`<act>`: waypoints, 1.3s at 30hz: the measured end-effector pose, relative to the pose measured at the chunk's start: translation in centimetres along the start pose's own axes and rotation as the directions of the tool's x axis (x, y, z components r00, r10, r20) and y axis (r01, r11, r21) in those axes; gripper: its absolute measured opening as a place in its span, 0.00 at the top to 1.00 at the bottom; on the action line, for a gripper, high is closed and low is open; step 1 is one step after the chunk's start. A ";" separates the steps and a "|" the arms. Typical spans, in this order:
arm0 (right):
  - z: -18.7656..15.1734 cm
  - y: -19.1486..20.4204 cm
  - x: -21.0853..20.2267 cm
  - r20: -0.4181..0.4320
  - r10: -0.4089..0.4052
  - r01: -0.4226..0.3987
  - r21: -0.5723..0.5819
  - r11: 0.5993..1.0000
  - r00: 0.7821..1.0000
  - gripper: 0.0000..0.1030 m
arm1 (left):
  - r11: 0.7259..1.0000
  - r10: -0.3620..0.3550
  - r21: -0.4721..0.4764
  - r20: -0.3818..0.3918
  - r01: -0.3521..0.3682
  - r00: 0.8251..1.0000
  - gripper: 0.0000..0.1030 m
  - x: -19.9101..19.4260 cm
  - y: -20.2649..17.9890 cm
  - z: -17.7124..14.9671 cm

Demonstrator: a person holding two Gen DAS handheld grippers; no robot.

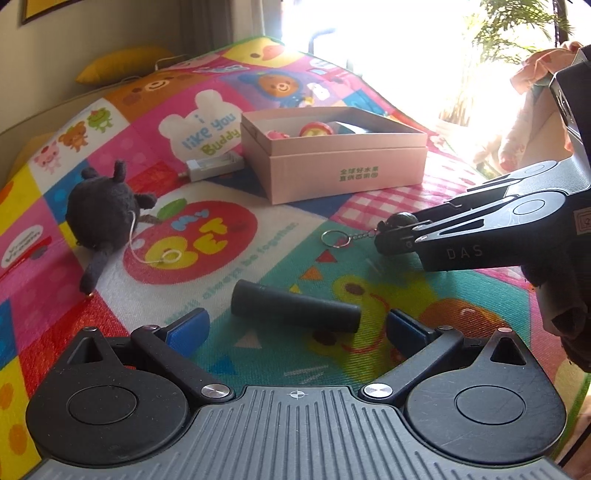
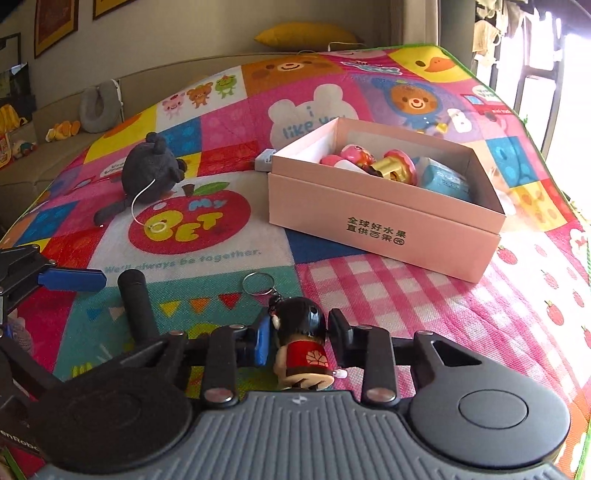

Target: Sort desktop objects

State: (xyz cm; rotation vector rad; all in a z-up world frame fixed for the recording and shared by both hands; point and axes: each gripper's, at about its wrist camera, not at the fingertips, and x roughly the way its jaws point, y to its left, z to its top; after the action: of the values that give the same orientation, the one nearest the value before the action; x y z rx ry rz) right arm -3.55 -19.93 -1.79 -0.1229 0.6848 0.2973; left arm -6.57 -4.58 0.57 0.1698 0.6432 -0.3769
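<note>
The doll keychain [image 2: 301, 343], a small figure with black hair and a red body, sits between the jaws of the right gripper [image 2: 299, 332], which are closed on its head. Its chain and key ring [image 2: 256, 283] trail forward onto the colourful play mat [image 2: 406, 295]. In the left wrist view the same ring [image 1: 335, 238] hangs just ahead of the right gripper [image 1: 391, 236].

The left gripper [image 1: 295, 326] has its jaws spread wide and holds nothing. A dark cylinder [image 1: 295, 306] lies on the mat between and just ahead of its blue fingertips [image 1: 188, 328], touching neither.

Beyond these, an open pink box [image 2: 384, 218] rests on the mat and contains several small toys [image 2: 369, 160] and a light blue item [image 2: 445, 181]. A white rectangular object [image 1: 214, 168] lies against the box's left side. A dark plush toy [image 1: 103, 214] with a white cord lies to the left, well apart from the box. A yellow cushion [image 2: 306, 35] sits past the mat's far edge.
</note>
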 end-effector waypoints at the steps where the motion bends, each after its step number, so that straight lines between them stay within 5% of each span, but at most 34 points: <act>1: -0.2 -0.2 -0.2 0.001 -0.005 0.005 0.005 1.000 1.000 0.69 | 1.000 -0.002 0.012 0.001 0.002 1.000 0.00 0.1 -0.2 0.1; 15: -1.5 -1.9 -2.0 -0.031 -0.015 0.016 0.054 0.998 0.999 0.69 | 0.999 0.000 0.051 -0.001 0.000 1.000 0.00 1.3 -1.0 1.0; 17: -1.5 -1.7 -2.1 -0.035 -0.007 0.009 0.054 0.998 0.999 0.69 | 0.998 -0.001 0.058 -0.002 0.001 1.000 0.03 1.0 -1.2 0.9; 19: -1.7 -1.5 -2.3 -0.039 0.001 0.001 0.051 0.999 0.999 0.69 | 0.998 0.008 0.060 -0.001 -0.008 1.000 0.20 0.8 -1.3 0.8; 28: -1.6 -1.5 -3.6 -0.066 -0.001 0.006 0.073 0.997 0.998 0.69 | 0.999 0.013 0.045 0.014 -0.014 1.000 0.21 -0.7 -1.4 1.1; 39: 1.4 -2.2 -9.8 0.110 -0.060 0.057 0.031 0.998 0.992 0.69 | 0.992 0.062 0.095 0.184 -0.080 0.981 0.21 -6.1 -2.3 4.5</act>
State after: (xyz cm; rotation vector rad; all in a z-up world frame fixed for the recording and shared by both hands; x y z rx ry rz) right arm -9.22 -23.97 5.63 -0.0988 0.5736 0.2368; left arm -9.44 -6.13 7.81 0.2523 0.4375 -0.3518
